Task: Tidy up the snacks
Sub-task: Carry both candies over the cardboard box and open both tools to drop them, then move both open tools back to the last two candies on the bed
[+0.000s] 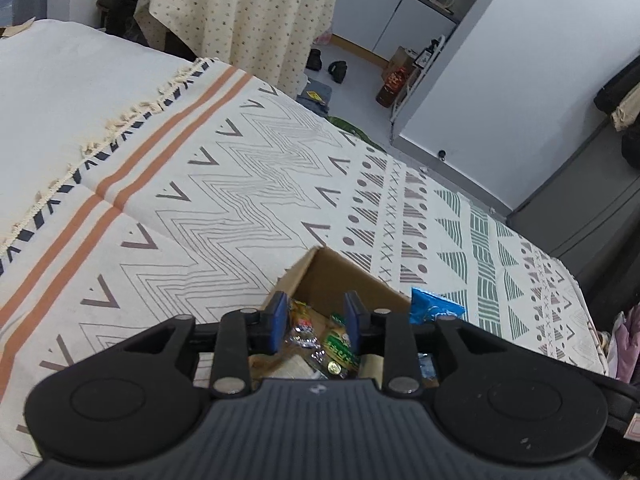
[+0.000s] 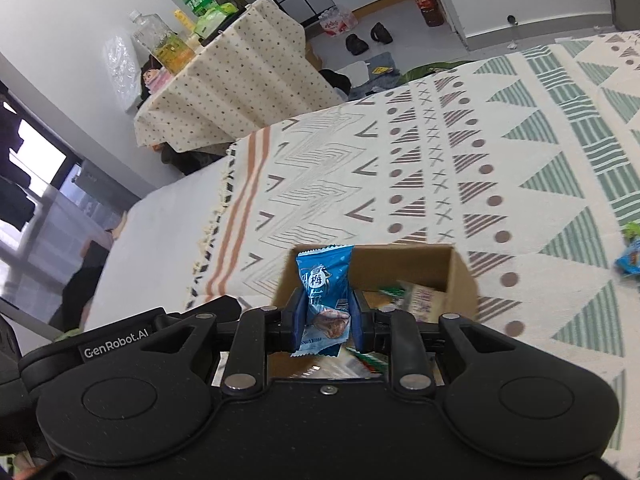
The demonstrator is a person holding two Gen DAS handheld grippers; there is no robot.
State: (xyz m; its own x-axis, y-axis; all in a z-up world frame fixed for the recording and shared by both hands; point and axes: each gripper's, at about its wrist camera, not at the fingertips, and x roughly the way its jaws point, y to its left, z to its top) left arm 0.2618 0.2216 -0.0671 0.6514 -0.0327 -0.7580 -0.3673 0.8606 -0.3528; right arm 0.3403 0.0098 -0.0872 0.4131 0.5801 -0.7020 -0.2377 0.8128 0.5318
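Here, a brown cardboard box (image 2: 460, 276) sits on a bed covered by a woven blanket (image 2: 440, 168). The blanket is cream, with zigzag lines, little arrow shapes, dots, crosses, orange stripes and green striped triangles. One end has a soft fringe (image 1: 100, 136). The box is open at the top, with flat, stiff walls and sharp corners.

The right gripper (image 2: 326, 312) is black plastic with blue pads. It pinches a small blue snack packet (image 2: 324, 280) between its two fingers. The packet is shiny and crinkly, with zigzag cut ends, white writing and a picture of brown food near the bottom. It stands upright in the claw, just over the near left part of the open box. The same packet shows in the left wrist view as a blue crinkled shape (image 1: 434, 306) at the right edge of the box (image 1: 320, 276).

The left gripper (image 1: 316, 322) hangs over the box too. Its blue pads (image 1: 280, 320) stand apart with nothing between them, so the claw is partly open and empty.

Inside the box lie more snacks (image 1: 334, 344). They are small shiny wrappers, some green, some clear with red and yellow. In the right wrist view a pale packet (image 2: 424, 300) rests against the far right wall inside.

Two more wrapped snacks (image 2: 630, 252), blue and green, lie on the blanket well apart from the box, at the right edge.

Behind the bed stands a table under a dotted cloth (image 2: 240, 88), with plastic bottles (image 2: 168, 40) on top.
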